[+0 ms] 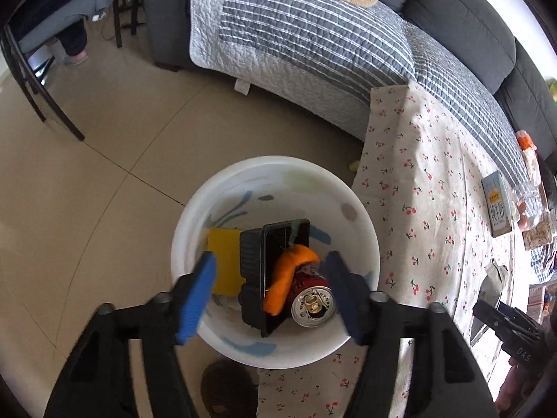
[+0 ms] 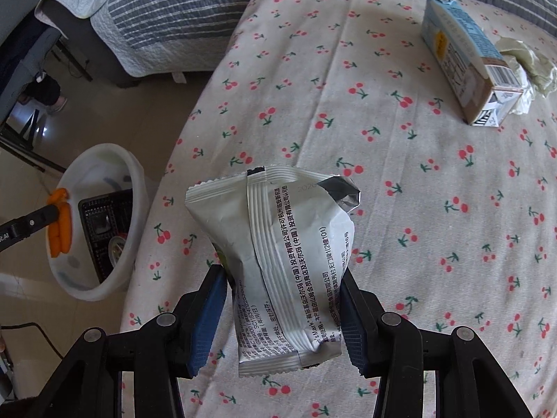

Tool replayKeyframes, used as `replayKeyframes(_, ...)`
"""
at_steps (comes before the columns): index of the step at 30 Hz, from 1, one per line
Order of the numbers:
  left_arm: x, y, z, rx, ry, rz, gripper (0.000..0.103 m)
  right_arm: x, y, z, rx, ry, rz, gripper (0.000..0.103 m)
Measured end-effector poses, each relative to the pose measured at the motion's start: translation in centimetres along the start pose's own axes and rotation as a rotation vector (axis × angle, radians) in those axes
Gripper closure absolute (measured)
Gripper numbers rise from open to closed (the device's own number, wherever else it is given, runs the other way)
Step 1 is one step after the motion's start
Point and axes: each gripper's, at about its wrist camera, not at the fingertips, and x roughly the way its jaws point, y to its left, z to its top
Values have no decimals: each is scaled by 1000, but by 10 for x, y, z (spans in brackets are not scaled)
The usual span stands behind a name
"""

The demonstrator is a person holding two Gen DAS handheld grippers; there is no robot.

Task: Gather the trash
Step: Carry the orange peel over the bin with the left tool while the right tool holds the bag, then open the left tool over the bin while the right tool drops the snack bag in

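Observation:
My left gripper stands open over a white plastic bin on the floor, nothing pressed between its blue pads. Below it in the bin lie an orange peel-like piece, a black plastic tray, a red drink can and a yellow item. My right gripper is shut on a crumpled silver snack bag, held above the cherry-print tablecloth. On the cloth further off lie a milk carton and a crumpled tissue.
The bin stands at the table's left corner. A sofa with a striped grey quilt runs behind the table. Chair legs and a person's shoe are at the far left on the tiled floor. More packets lie at the table's far end.

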Motion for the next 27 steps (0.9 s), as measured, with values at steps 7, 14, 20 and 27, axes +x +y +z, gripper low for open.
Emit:
replayKeyframes(7,-5,22,-4,6,7,60,11,13,35,8,-42,-3,35,49)
replayKeyframes(14,-6,59,-10,27,7,150,11,43,84,18,-75,18,103,49)
replayKeyframes(20,-4,92,-13,-4,18,162,11,69,120,25,-91,22,154,48)
replayKeyframes(27,-1,110,-14,-21,29,166,11,92,142,30,-106,14,178,47)
